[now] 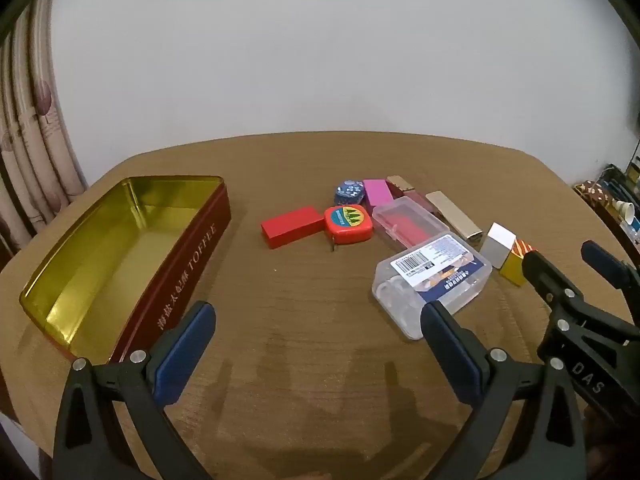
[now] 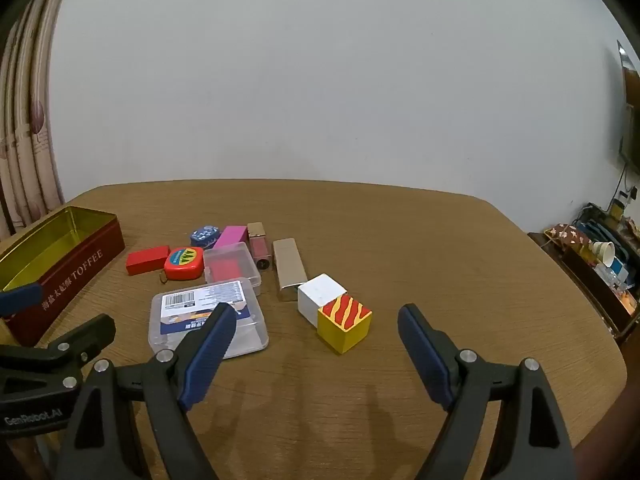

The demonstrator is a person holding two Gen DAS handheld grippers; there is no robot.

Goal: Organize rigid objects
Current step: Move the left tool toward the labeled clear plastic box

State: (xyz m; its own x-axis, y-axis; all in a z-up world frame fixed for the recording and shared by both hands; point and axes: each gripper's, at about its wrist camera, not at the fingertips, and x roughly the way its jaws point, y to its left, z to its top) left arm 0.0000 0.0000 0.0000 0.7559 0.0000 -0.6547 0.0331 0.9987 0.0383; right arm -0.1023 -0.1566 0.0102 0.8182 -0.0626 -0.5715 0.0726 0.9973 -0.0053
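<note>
An open red toffee tin (image 1: 192, 256) with a gold inside stands empty at the table's left; it also shows in the right wrist view (image 2: 80, 264). A cluster of small items lies mid-table: a red block (image 1: 292, 226), a red tape measure (image 1: 348, 220), a clear labelled box (image 1: 434, 280), a white cube (image 2: 320, 298) and a yellow striped cube (image 2: 344, 322). My left gripper (image 1: 316, 328) is open and empty, low over bare table between tin and clear box. My right gripper (image 2: 316, 328) is open and empty, just short of the yellow cube.
Behind the cluster lie a blue patterned tin (image 1: 349, 191), a pink block (image 1: 378, 191), a clear case with red contents (image 1: 408, 222), a lip gloss tube (image 2: 258, 246) and a gold bar-shaped case (image 2: 290, 268). A cluttered shelf (image 2: 600, 256) stands off the table's right edge.
</note>
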